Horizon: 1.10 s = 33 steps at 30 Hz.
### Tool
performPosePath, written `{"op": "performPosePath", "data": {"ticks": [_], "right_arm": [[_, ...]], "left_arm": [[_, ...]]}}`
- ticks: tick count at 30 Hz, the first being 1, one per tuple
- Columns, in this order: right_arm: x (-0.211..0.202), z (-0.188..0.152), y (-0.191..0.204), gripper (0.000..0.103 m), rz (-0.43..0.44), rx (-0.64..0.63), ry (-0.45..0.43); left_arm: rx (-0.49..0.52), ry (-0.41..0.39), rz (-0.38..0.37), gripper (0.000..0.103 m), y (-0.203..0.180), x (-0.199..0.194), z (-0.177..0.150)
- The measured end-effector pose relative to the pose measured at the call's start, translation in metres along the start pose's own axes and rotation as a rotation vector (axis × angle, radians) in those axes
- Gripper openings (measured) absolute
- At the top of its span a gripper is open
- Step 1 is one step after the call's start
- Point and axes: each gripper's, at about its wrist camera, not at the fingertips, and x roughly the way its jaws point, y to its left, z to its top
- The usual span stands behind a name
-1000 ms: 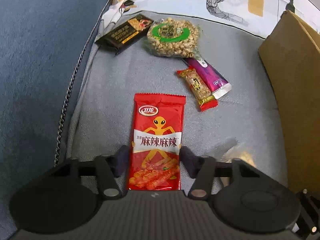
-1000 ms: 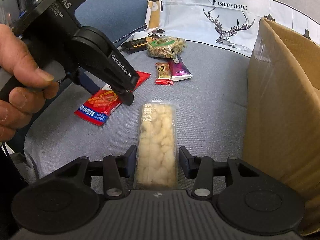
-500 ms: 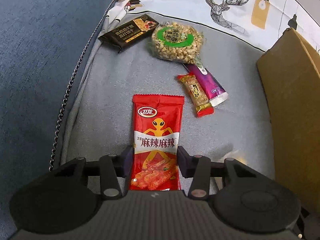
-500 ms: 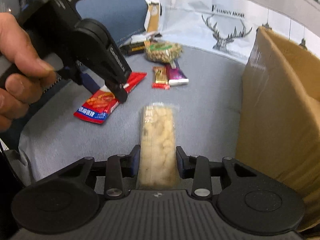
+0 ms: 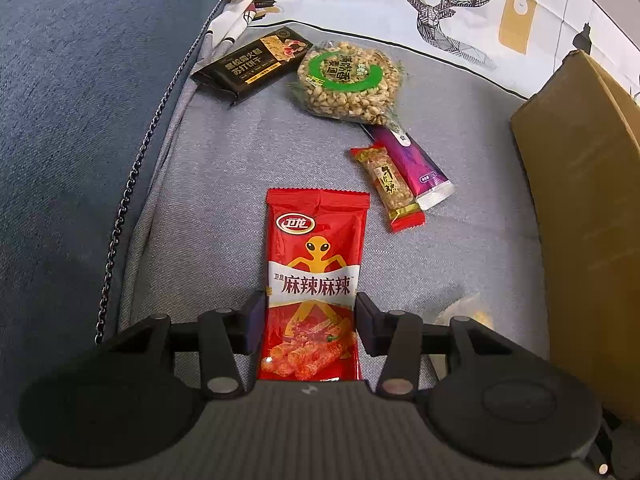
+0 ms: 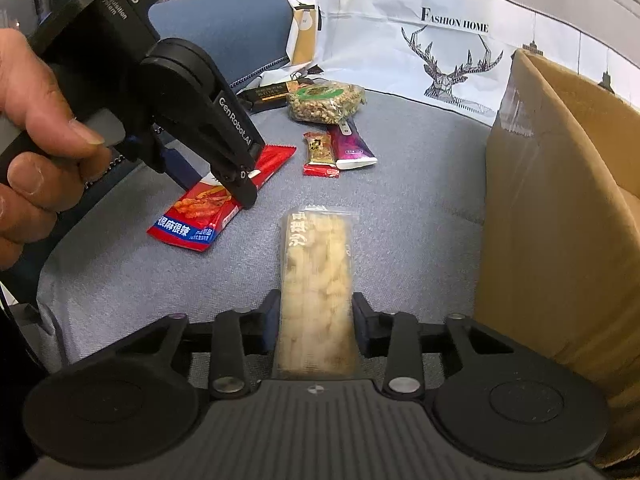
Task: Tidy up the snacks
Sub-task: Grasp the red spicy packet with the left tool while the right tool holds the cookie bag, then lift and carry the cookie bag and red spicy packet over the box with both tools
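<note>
My right gripper [image 6: 315, 322] was closing around the pale puffed-snack bar [image 6: 317, 280] on the grey cushion [image 6: 400, 216]; my left gripper [image 5: 310, 320] clamped the red spicy-strip packet [image 5: 316, 272]. I judged centred, gentle squeezes best.

A grey cushion [image 5: 224, 184] is carrying six snack packs, mostly upper centre, and a cardboard box [image 5: 580, 208] at right
</note>
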Motion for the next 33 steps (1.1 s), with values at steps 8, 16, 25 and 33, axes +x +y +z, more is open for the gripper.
{"op": "performPosePath", "data": {"ticks": [8, 16, 25, 33], "right_arm": [[-0.014, 0.006, 0.003, 0.038, -0.018, -0.008, -0.068], [-0.048, 0.013, 0.003, 0.038, -0.036, 0.017, -0.177], [-0.110, 0.032, -0.025, 0.038, -0.030, 0.102, -0.314], [-0.177, 0.043, -0.072, 0.038, -0.130, 0.159, -0.406]], "left_arm": [[-0.033, -0.046, -0.055, 0.051, 0.002, -0.012, 0.000], [-0.088, -0.170, -0.142, 0.050, 0.008, -0.044, -0.001], [-0.065, -0.363, -0.237, 0.050, -0.011, -0.091, -0.018], [0.028, -0.427, -0.273, 0.050, -0.037, -0.106, -0.023]]}}
